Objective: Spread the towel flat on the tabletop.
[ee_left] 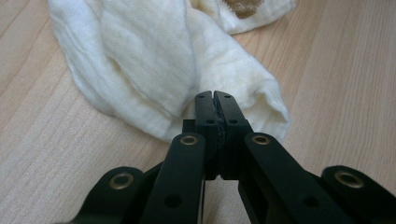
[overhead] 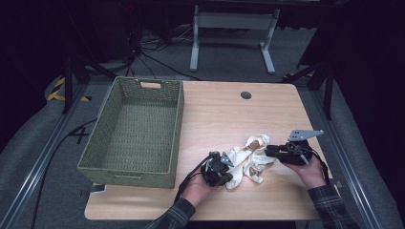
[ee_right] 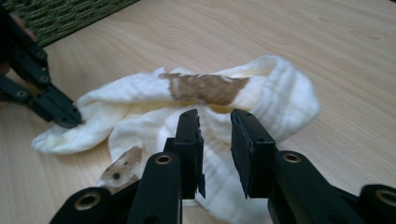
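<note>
A crumpled white cloth (overhead: pixel 248 162) with brown patches lies on the wooden table (overhead: pixel 224 109), right of centre near the front. My left gripper (overhead: pixel 228 164) is at the cloth's left end. In the left gripper view its jaws (ee_left: pixel 215 97) are pressed together at a fold of the cloth (ee_left: pixel 140 60), pinching its edge. My right gripper (overhead: pixel 267 151) comes in from the right. In the right gripper view it (ee_right: pixel 215 116) stands open just over the cloth (ee_right: pixel 280 93), with cloth showing between the jaws. The left gripper (ee_right: pixel 70 119) touches the cloth's far end there.
A green woven basket (overhead: pixel 133 129), with nothing in it, takes up the table's left half; its wall (ee_right: pixel 56 14) shows in the right gripper view. A round cable hole (overhead: pixel 246 95) sits near the far edge. Bare wood lies between basket and cloth.
</note>
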A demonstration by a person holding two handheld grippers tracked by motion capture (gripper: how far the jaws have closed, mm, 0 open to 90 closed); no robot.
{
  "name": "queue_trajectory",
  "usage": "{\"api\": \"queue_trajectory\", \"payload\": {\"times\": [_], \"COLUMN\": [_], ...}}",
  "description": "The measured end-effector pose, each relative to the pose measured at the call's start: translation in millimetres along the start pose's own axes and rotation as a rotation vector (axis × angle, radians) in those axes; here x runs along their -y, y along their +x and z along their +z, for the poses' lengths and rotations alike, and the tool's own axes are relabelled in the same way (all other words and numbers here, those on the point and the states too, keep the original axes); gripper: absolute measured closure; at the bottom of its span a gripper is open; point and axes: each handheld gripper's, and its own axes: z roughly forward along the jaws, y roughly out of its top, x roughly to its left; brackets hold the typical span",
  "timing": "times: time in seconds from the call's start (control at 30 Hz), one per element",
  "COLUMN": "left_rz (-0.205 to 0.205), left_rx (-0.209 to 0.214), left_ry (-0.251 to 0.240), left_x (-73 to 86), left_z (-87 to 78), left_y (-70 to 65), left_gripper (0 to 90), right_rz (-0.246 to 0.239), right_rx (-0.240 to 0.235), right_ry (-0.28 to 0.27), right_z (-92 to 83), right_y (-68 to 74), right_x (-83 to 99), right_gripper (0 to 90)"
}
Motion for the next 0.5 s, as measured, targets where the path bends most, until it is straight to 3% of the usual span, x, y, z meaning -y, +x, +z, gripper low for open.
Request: {"api": "queue_trajectory", "payload": {"times": [0.37, 0.5], "left_rz": [0.0, 0.0], "left_rx": [0.001, -0.001], "left_ry": [0.001, 0.0], "left_x": [-0.1, 0.0], "left_z": [0.0, 0.1], "left_y": [0.1, -0.1], "left_gripper": [89.5, 89.5], "right_rz": [-0.061, -0.09], "right_rx": [-0.042, -0.019], "right_ry": [0.053, 0.098], "right_z": [23.7, 36.3], "right_y": [22.1, 24.7], "right_x": [4.7, 5.5], "right_gripper": [70.7, 71.5]}}
